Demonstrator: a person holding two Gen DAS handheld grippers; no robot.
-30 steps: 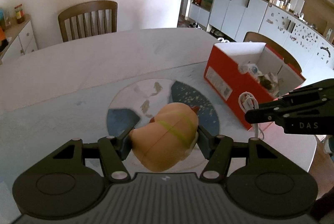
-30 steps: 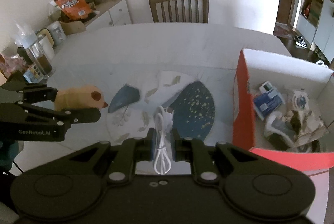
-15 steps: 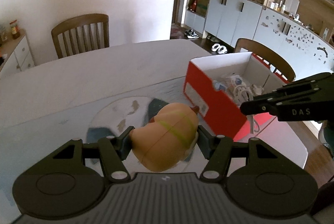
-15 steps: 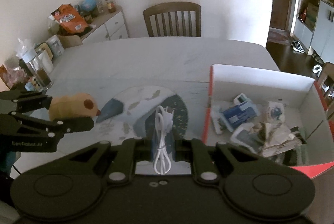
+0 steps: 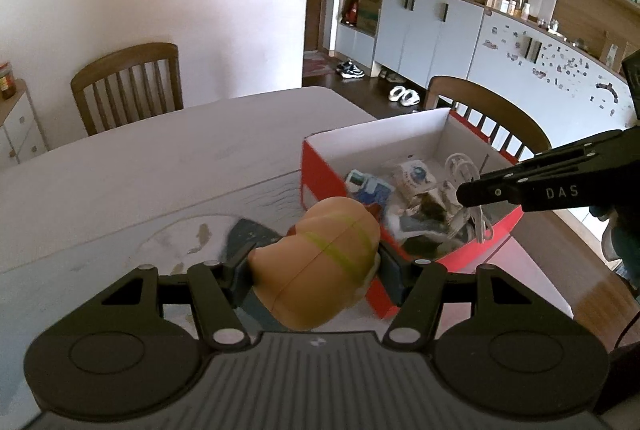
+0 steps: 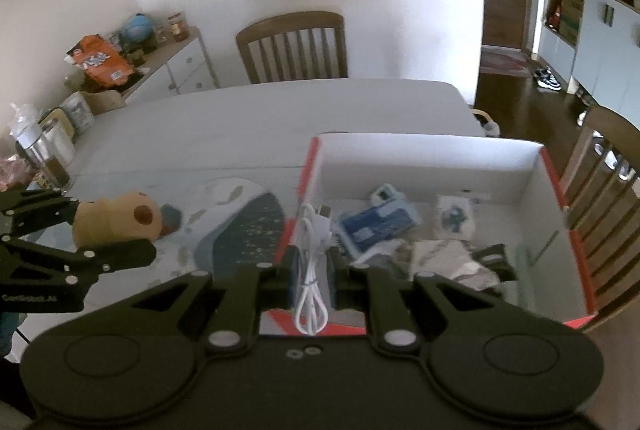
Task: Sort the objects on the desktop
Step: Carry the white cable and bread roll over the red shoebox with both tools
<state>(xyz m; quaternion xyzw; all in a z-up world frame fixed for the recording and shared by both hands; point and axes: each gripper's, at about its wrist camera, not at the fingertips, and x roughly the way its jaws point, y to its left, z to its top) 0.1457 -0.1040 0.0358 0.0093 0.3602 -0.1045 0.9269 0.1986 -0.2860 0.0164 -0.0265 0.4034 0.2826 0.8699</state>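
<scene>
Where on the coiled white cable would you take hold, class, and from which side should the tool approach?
Grip the white cable at the middle of its bundle, where the strands run side by side, closing across them from both flanks. The right tool holds it that way: loops stick out one end, plugs the other, so the coil probably stays together.

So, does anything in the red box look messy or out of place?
Yes. The red box holds a loose jumble: a blue card pack lying askew and crumpled paper. Nothing looks spilled or broken.
</scene>
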